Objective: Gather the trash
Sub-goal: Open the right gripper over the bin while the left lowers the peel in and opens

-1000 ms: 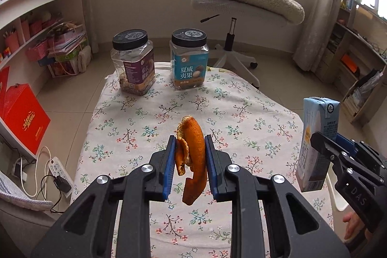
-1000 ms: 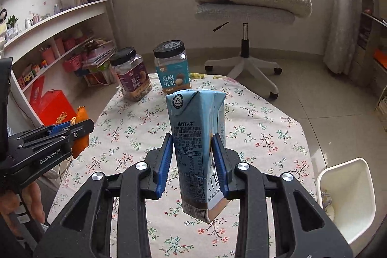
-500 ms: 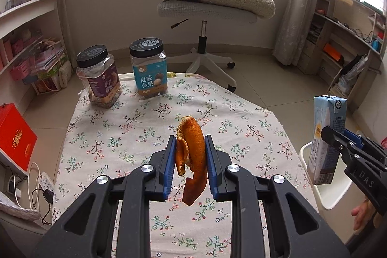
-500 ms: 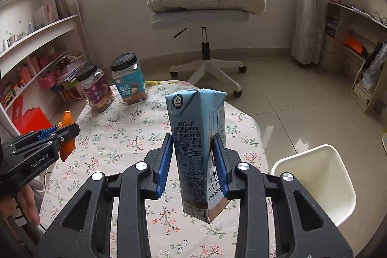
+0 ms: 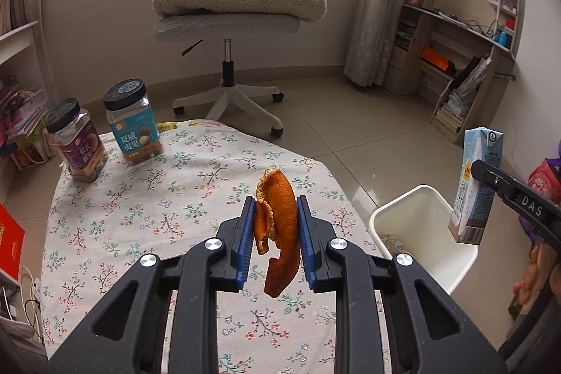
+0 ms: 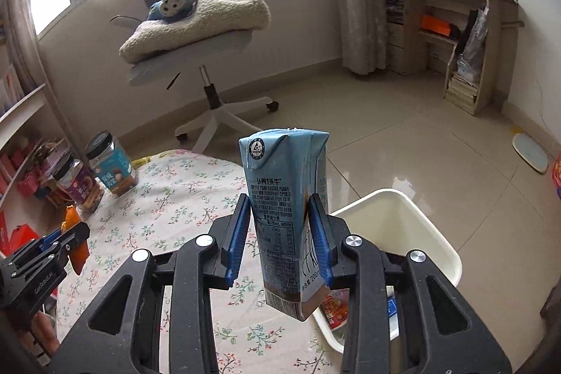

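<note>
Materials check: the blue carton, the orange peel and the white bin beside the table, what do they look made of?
Blue milk carton: looks like coated paperboard, smooth with a slight sheen, folded seams at the top, printed text. Curled orange peel: organic rind, matte, dried and wrinkled at the edges. White rectangular bin: probably moulded plastic, smooth glossy walls and rounded corners.

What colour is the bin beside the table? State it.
White, or off-white: the trash bin shows best in the right wrist view.

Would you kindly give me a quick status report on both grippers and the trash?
Left gripper shut on orange peel, over table. Right gripper clamps milk carton, jaws just easing open, near white bin. Bin mouth unobstructed.
</note>
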### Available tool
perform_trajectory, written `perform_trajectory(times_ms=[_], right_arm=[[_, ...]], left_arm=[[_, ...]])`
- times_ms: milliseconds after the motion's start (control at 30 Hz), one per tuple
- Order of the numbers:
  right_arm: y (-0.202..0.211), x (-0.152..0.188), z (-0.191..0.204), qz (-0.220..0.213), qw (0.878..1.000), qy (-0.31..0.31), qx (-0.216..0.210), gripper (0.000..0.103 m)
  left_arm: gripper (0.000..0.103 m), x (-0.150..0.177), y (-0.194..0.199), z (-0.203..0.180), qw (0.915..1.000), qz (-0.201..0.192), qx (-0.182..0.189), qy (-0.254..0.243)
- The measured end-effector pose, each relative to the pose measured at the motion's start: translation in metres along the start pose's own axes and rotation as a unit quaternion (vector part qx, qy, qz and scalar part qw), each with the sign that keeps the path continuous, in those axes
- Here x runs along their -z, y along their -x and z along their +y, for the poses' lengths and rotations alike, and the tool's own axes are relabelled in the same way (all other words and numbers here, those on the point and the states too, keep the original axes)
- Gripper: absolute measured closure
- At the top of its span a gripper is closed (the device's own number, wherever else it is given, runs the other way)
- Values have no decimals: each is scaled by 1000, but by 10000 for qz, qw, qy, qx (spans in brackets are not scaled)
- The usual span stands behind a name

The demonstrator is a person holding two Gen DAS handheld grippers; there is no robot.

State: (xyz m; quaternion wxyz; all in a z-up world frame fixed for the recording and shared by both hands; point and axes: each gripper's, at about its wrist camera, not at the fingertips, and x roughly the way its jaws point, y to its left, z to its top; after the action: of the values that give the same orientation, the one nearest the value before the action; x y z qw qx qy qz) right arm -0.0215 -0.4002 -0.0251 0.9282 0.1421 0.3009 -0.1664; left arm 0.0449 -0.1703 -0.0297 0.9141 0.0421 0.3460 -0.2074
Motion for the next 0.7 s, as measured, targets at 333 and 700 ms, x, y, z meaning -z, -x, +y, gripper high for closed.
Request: perform_trajectory(times_ms=[333, 700], right_arm=[[37, -9, -98, -674, 9863, -1167, 947, 13], [71, -8, -150, -1187, 9648, -1788, 1517, 7]], left_arm=[[79, -2, -29, -94, 9964, 174, 763, -336], [73, -8, -65, -188, 9817, 721, 1704, -461]])
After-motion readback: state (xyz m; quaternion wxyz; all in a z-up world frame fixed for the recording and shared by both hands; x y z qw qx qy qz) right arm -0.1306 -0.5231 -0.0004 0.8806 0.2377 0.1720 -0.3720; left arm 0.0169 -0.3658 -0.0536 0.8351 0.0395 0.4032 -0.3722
